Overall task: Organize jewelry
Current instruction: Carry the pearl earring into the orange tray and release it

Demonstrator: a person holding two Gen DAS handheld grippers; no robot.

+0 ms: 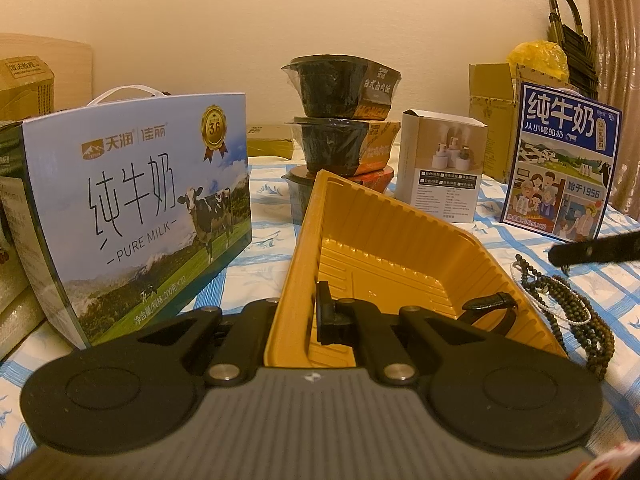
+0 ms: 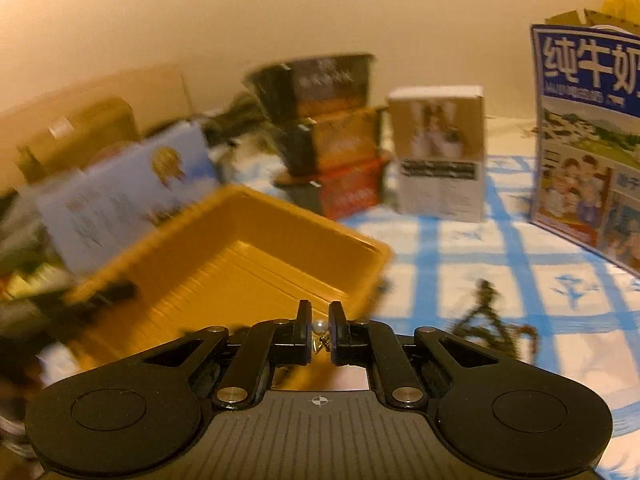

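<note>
In the left wrist view, we see our left gripper (image 1: pixel 298 312) closed on the near wall of the yellow tray (image 1: pixel 384 220): one finger is inside the tray, the other is hidden behind the wall. The tray is tilted, with its far corner at about 12 o'clock. A black strap (image 1: pixel 490 306) already lies in the tray, at about 3 o'clock from the jaws. On the checked cloth (image 1: pixel 592 288), at 3 o'clock and outside the tray, a pile of dark bead strings (image 1: pixel 576 312) and a thin white bracelet (image 1: pixel 560 304) wait. So we judge the task as begun, but most of it remains.

In the right wrist view, which is much blurred, our right gripper (image 2: pixel 320 328) is closed on a small pearl piece (image 2: pixel 319 326) with a gold charm hanging under it. The pearl sits just between the fingertips. The tray (image 2: pixel 224 256) is ahead, at about 11 o'clock from the jaws, and more beads (image 2: pixel 484 316) lie on the cloth at 2 o'clock. We think that this piece goes into the tray next.
</note>
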